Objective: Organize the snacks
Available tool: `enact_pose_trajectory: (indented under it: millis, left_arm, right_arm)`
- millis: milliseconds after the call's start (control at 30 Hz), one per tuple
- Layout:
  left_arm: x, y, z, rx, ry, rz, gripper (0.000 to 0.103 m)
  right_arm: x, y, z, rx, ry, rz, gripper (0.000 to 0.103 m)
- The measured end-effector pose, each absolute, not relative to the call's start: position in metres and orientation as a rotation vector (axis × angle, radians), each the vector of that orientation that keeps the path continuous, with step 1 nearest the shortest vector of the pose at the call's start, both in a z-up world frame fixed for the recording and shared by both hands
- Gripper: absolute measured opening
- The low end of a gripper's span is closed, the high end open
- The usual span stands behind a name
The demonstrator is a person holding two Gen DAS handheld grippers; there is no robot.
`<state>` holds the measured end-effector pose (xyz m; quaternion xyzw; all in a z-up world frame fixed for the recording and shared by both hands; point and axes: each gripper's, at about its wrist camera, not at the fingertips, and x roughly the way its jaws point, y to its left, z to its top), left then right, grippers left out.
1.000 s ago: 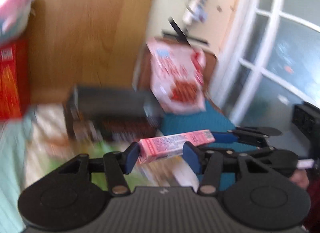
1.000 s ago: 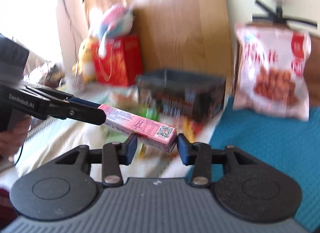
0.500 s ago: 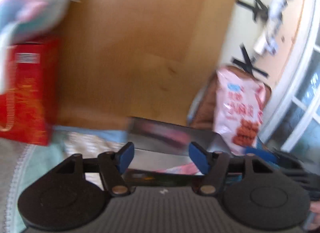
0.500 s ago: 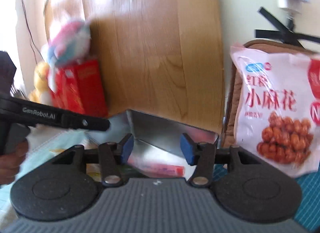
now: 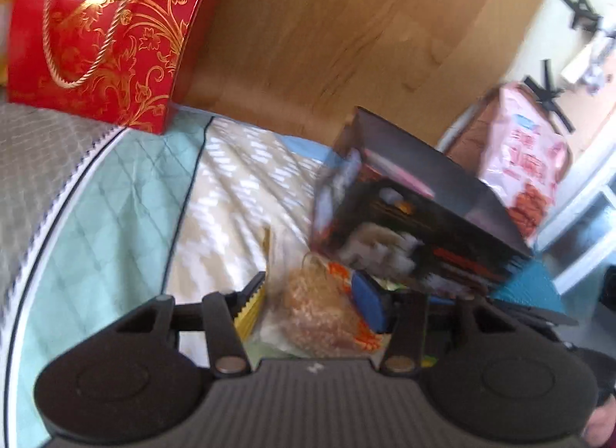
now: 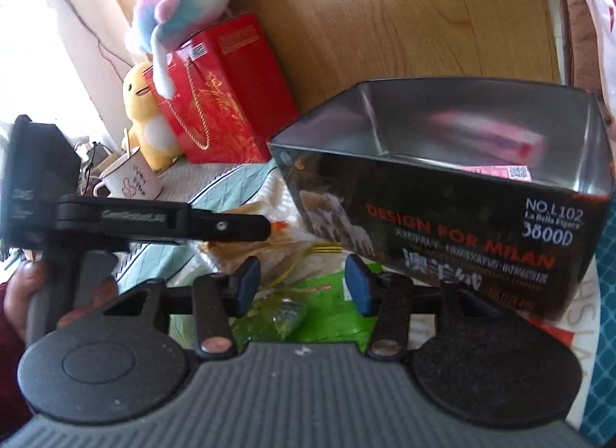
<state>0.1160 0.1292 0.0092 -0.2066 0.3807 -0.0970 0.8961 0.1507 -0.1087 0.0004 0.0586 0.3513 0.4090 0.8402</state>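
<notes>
Pink snack box (image 6: pixel 500 171) now inside black box (image 6: pixel 442 213), red gift bag (image 6: pixel 227 101) behind

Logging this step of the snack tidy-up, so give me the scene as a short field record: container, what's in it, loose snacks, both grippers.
container: dark open box, upright on the bed
inside: pink snack box, lying flat
loose snacks: clear bag of brown pieces; green packet
left gripper: open, around the clear bag
right gripper: open, over the green packet
</notes>
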Motion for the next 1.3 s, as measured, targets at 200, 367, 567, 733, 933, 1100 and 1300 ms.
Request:
enact_pose_trajectory:
  millis: [200,367,567,733,933,1100,1300]
  left_arm:
    - [0.054,0.107,0.015,-0.4,0.758,-0.238,0.054]
    - [0.049,0.123,0.022,-0.442,0.773,-0.214,0.055]
    - [0.05,0.129,0.027,-0.417,0.781,-0.227,0.037]
    - [0.047,0.128,0.033,-0.404,0.762,-0.256,0.029]
    - [0.077,0.109,0.08,-0.341,0.628,-0.325,0.027]
    - [0.137,0.085,0.093,-0.287,0.54,-0.357,0.032]
    - [0.189,0.058,0.069,-0.192,0.595,-0.242,0.038]
  right_arm:
    - [0.1,-0.142,0.004,0.013,0.755,0.927,0.05]
    - [0.078,-0.149,0.011,-0.023,0.697,0.977,0.052]
    - [0.071,-0.116,0.015,-0.092,0.675,1.029,0.058]
    - [0.068,-0.098,0.007,-0.196,0.649,1.02,0.053]
    - [0.07,-0.108,0.035,-0.209,0.5,0.956,0.041]
    - [0.107,-0.125,0.062,-0.182,0.369,0.811,0.042]
    - [0.163,-0.114,0.045,-0.194,0.431,0.634,0.043]
